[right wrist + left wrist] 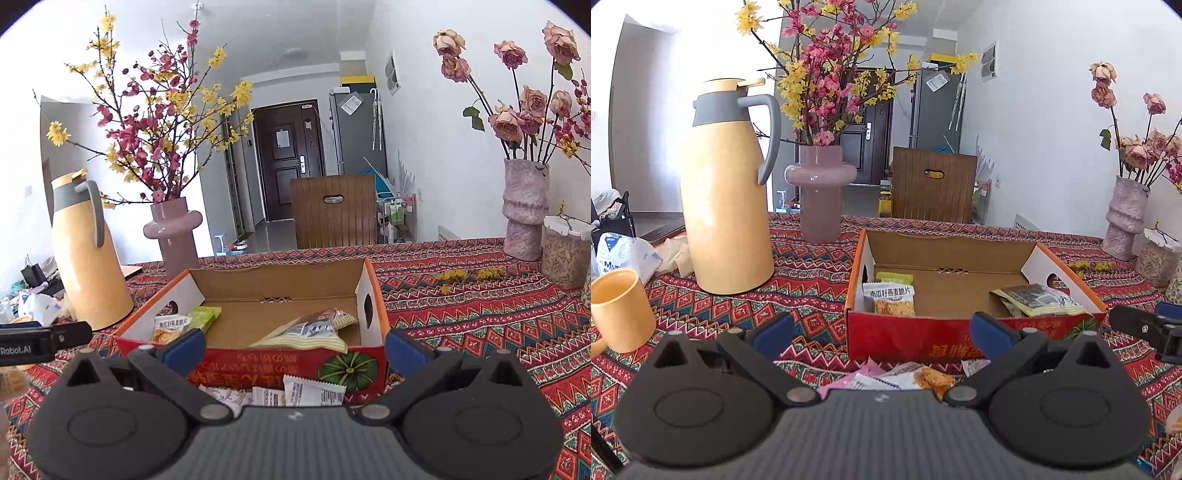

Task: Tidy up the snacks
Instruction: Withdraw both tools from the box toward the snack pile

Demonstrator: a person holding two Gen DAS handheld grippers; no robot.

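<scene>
Both of your hand-held grippers are spread wide with nothing between the blue pads. The left hand-held gripper (882, 332) hovers just in front of the cardboard box (923, 332), and the right hand-held gripper (295, 347) faces the same box from a bit further right.

The box is a shallow open tray: plain brown corrugated inside, glossy red print on the front wall, orange edges, and a round finger hole in each white side flap. Inside, at the left end, a crinkly clear-and-white oat crisp packet (892, 299) leans in front of a flat green packet (894, 277). At the right end sits a floppy pile of pale striped bags (1039, 301).

The loose snack packets (905, 378) lie on the tabletop (805, 280) right against the box's front wall, between your fingers (pink, white and one showing orange crumbly stuff; the right wrist view shows their barcoded backs).

The tabletop cloth is a busy red zigzag weave. Left of the box stand a smooth yellow thermos jug (724, 199) with a grey handle, a matte pink vase (820, 192) and a yellow mug (618, 310).
</scene>
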